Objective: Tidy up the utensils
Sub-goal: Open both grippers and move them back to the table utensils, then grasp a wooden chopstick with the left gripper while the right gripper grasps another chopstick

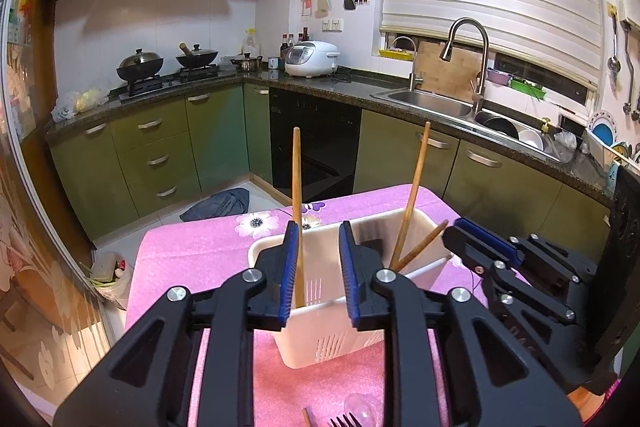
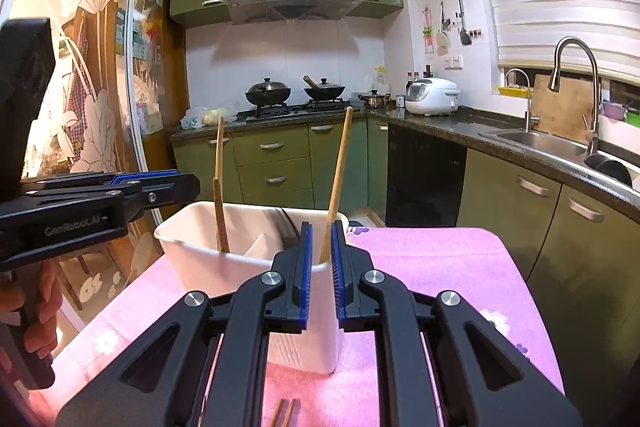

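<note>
standing nearly upright in the white utensil holder (image 1: 340,267), one wooden chopstick (image 1: 297,211) rises just beside the inner face of the left-hand finger of the left gripper (image 1: 318,267), whose jaws are spread apart with a clear gap on the chopstick's other side; the pads do not look to be pressing it, so it seems to rest on its own in the holder's near compartment. its long axis runs up and down, tip at the holder's floor, top leaning slightly away.

the right gripper (image 2: 320,267) holds its jaws nearly together on a second chopstick (image 2: 338,183), pinching it low down, just above the holder's rim (image 2: 248,205). that stick tilts up and to the right, its lower end dropping into the corner compartment nearest this gripper. a third stick (image 1: 420,245) lies slanted lower in the same end of the holder.

the holder sits on the pink mat on the counter (image 2: 440,267), directly ahead of both grippers. more utensils lie in front, at the bottom edge of the views: a fork (image 1: 340,421) and two more chopsticks (image 2: 284,413), closer to the right gripper than anything else left to collect.
</note>
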